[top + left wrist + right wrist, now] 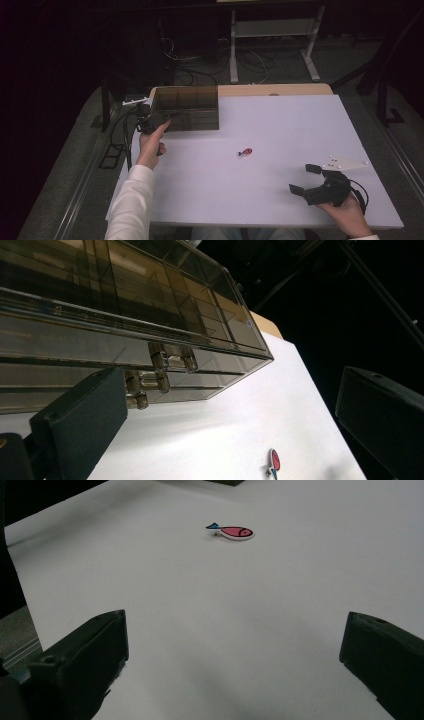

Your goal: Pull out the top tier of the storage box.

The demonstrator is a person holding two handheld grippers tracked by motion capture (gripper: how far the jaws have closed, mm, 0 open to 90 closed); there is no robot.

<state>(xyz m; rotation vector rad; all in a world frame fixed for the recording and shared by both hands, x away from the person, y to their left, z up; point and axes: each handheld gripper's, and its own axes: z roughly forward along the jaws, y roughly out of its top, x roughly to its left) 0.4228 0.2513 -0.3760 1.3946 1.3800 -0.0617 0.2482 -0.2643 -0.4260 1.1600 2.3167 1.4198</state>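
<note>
High view, white table (280,130), dark room, fish (245,151), left gripper (150,121) wide by box (186,107), right gripper (306,180) wide

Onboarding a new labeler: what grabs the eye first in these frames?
The small pink fish piece with a blue tail, lying alone mid-table on the white tabletop. Next, the smoky transparent compartment box at the far left corner, with the left gripper at its front edge. The right gripper hovers open near the right front edge.

compartment box (186,107) | smoky clear, empty, far-left table | fish (245,151) | red, flat, mid-table
</note>
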